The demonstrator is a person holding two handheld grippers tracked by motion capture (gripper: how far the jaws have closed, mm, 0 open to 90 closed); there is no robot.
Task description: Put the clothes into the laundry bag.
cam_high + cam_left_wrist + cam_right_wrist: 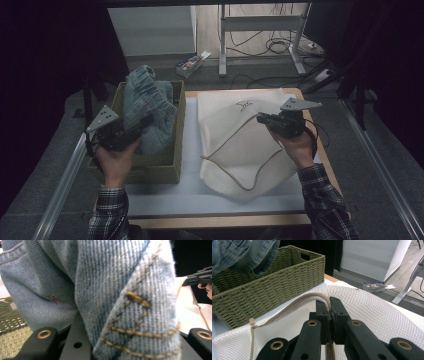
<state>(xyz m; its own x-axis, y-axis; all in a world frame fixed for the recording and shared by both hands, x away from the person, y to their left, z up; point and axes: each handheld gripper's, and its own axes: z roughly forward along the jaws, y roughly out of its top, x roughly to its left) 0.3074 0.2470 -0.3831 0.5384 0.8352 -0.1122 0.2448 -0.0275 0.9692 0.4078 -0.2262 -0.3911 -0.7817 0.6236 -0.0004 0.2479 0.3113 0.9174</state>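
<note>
High view: jeans [148, 107] lifted above basket [176, 150] rim.

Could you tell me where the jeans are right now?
In the high view the jeans hang over the woven basket at the table's left, gripped by the left tongs.

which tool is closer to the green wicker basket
Left. The left tool holds the jeans right over the basket, shut on the denim. The right tool is off to the basket's side, clamped on the zipper edge of the white mesh bag.
</note>
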